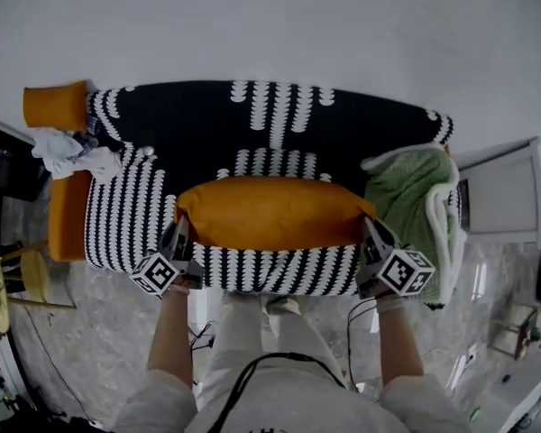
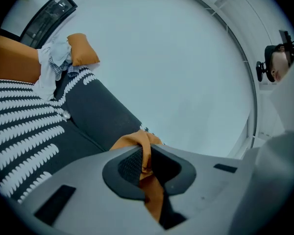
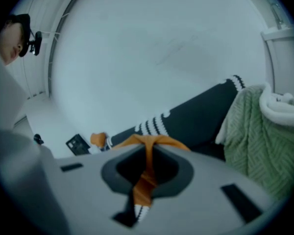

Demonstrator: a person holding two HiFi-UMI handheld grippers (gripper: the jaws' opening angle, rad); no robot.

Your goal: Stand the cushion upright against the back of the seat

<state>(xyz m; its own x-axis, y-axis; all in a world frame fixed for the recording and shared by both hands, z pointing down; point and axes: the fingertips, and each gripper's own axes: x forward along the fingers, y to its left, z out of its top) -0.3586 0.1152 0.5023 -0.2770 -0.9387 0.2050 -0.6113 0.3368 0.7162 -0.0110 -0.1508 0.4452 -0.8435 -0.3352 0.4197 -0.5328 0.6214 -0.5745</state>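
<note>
**Head view.** An orange cushion [image 1: 275, 212] lies crosswise over the sofa [image 1: 279, 120], long side level, above the front part of the seat. It is forward of the black backrest with its rows of white marks. Whether it rests on the seat or hangs just clear of it cannot be told.

The left gripper [image 1: 182, 231] meets the cushion's left end at the sofa's front edge. The right gripper [image 1: 370, 234] meets the right end at the same edge.

**Left gripper view.** The jaws are nearly together, and a pinch of orange cover fabric is pressed between the dark pads. The fabric bunches into a fold above them.

**Right gripper view.** The jaws are likewise almost closed, clamping a thin gather of the orange cover that spreads out just beyond the pads.

**Surroundings, placed by the sofa.**
- A green blanket [image 1: 406, 197] with a white rolled edge is draped over the sofa's right end.
- A crumpled white cloth [image 1: 70, 154] lies on its left end.
- A small orange bolster [image 1: 56, 106] sits at its back left corner.
- An orange side panel [image 1: 69, 216] runs along the sofa's left flank.
</note>
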